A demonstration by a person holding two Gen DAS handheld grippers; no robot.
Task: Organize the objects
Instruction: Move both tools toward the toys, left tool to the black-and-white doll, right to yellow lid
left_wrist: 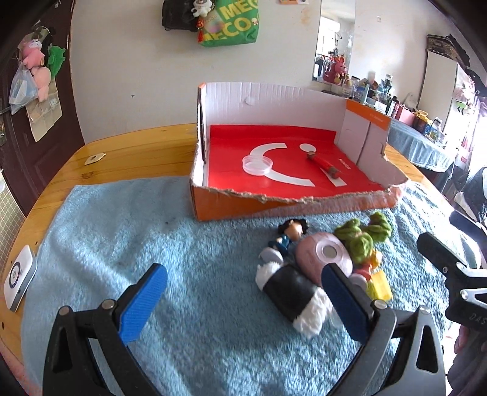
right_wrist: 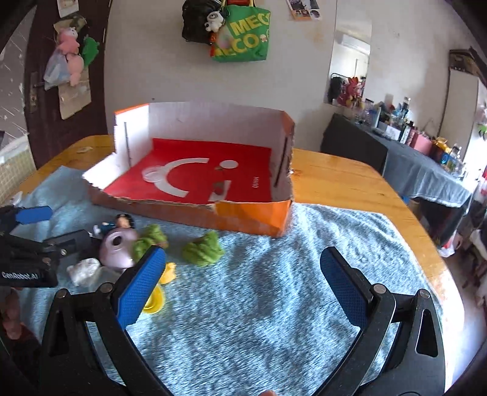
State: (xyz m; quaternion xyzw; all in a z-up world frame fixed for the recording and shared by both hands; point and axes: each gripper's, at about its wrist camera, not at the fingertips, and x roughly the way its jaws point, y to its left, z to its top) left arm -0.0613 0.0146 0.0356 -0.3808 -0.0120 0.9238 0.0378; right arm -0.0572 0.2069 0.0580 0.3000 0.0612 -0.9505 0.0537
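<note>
Both hand-held grippers, left (left_wrist: 243,300) and right (right_wrist: 243,281), hover spread wide and empty above the blue towel (left_wrist: 188,243) on the tabletop (right_wrist: 350,182). Just ahead of the left one lies the toy pile (left_wrist: 322,259); beyond stands the torn orange box (left_wrist: 274,170).

Green tote bag (left_wrist: 234,22) on wall, mirror (right_wrist: 350,58) to right, plush toys (left_wrist: 38,65) on door.
</note>
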